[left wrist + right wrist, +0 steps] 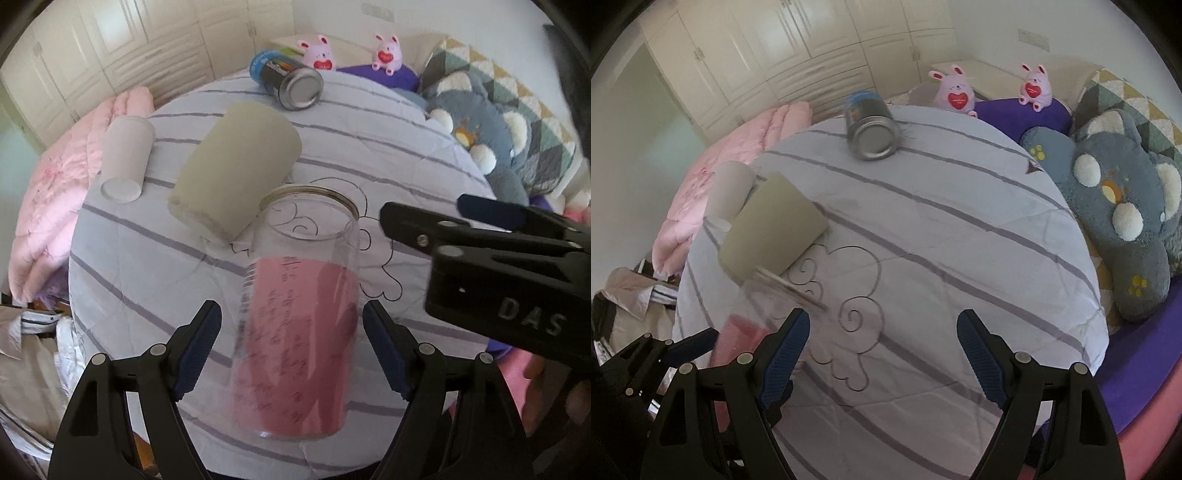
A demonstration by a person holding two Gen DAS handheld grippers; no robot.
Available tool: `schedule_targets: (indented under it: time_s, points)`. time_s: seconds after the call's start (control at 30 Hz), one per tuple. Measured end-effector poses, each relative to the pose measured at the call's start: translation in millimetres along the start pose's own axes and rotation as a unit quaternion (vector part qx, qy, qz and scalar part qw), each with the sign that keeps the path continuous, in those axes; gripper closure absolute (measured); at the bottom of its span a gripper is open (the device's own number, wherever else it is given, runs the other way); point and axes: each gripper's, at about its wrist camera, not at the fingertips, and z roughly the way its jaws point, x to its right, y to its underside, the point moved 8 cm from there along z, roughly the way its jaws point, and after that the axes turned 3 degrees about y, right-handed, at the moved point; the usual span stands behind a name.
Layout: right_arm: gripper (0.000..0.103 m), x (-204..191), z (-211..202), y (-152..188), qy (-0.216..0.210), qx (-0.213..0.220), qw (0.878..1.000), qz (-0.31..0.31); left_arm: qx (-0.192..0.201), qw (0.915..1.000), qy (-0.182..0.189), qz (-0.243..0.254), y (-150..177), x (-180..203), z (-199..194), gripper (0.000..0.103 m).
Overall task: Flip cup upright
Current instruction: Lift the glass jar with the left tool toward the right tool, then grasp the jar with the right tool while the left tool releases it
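Observation:
A clear glass cup [299,314] with a pink written paper inside stands mouth up and tilted between the fingers of my left gripper [291,350]. The jaws are wide open with gaps on both sides of the cup, and the cup looks motion-blurred. My right gripper [882,360] is open and empty over the striped cover; it also shows in the left wrist view [491,254] to the cup's right. The cup shows blurred at the lower left of the right wrist view [764,314].
A beige cup [236,170], a white cup [127,157] and a dark metal can [291,83] lie on their sides on the striped round table cover [388,155]. Pink bunny toys [386,53], a grey plush cushion [487,136] and a pink quilt [55,184] surround it.

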Motion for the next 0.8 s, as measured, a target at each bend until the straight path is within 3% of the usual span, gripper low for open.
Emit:
schedule_targets:
  time_s: [0.3, 0.43, 0.8]
  points:
    - [0.020, -33.6, -1.3, 5.7, -0.042, -0.024, 0.999, -0.007, 0.031, 0.9991, 0.028, -0.005, 15.1, -13.6, -30.8, 0.017]
    - [0.020, -51.6, 7.3, 10.7, -0.089, -0.054, 0.994, 0.009, 0.039, 0.9986, 0.037, -0.004, 20.8, -19.1, -37.4, 0.017]
    - [0.020, -75.8, 41.0, 15.5, -0.131, -0.119, 0.983, 0.049, 0.026, 0.9979, 0.057, -0.020, 25.7, -36.7, -26.0, 0.015]
